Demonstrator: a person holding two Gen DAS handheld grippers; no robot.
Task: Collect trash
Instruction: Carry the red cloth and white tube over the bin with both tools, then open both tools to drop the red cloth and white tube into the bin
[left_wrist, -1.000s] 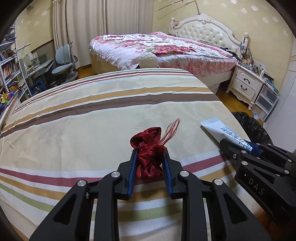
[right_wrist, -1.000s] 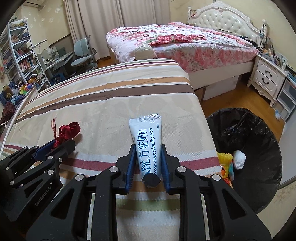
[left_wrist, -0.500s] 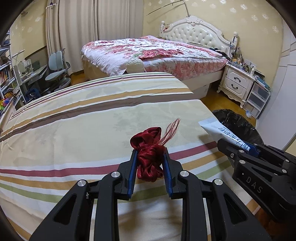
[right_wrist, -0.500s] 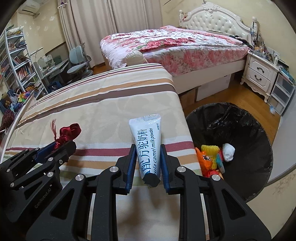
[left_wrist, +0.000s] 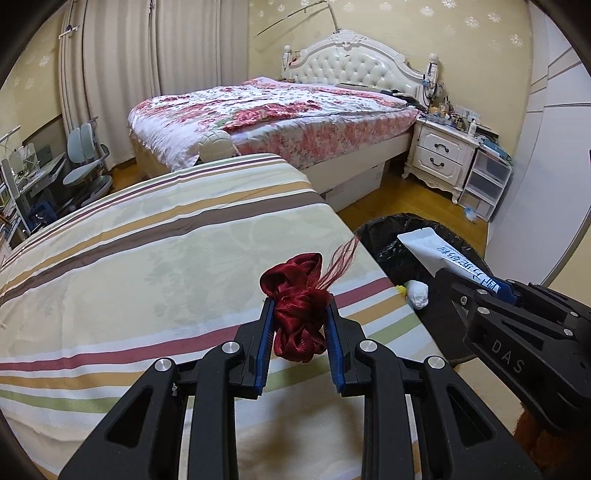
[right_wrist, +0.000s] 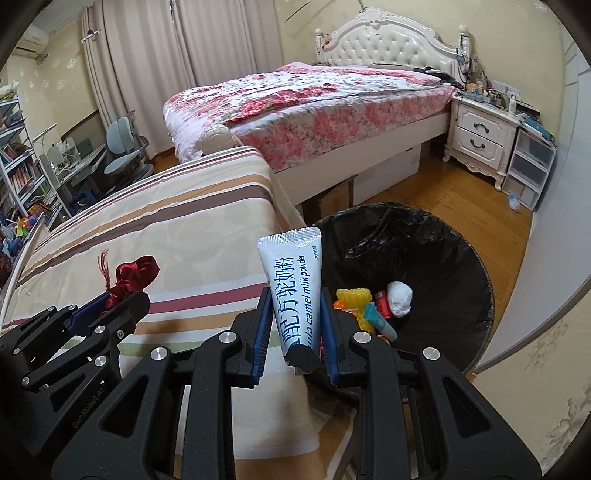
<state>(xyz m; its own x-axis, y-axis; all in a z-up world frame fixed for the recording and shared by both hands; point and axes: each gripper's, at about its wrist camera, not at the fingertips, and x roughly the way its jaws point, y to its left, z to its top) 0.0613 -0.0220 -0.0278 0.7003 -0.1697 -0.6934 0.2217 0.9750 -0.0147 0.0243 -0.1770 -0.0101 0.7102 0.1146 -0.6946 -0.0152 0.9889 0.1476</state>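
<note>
My left gripper (left_wrist: 300, 308) is shut on a crumpled dark red ribbon (left_wrist: 299, 317) and holds it above the right edge of the striped bed (left_wrist: 147, 258). My right gripper (right_wrist: 294, 295) is shut on a white and blue camel milk powder sachet (right_wrist: 293, 284), held upright at the near left rim of the black-lined trash bin (right_wrist: 424, 243). The bin holds a white wad (right_wrist: 400, 294), a yellow wrapper (right_wrist: 354, 299) and other bits. The ribbon also shows in the right wrist view (right_wrist: 129, 275), the sachet in the left wrist view (left_wrist: 443, 254).
A floral-covered bed (left_wrist: 280, 114) with a white headboard stands behind. A white nightstand (left_wrist: 441, 155) and plastic drawers (left_wrist: 487, 184) line the right wall. Wooden floor (right_wrist: 443, 199) lies around the bin. A desk and chairs (left_wrist: 85, 162) stand at the far left.
Both grippers have moved right, off the middle of the striped bed towards the trash bin, each keeping its hold. The bin's inside has come into full view.
</note>
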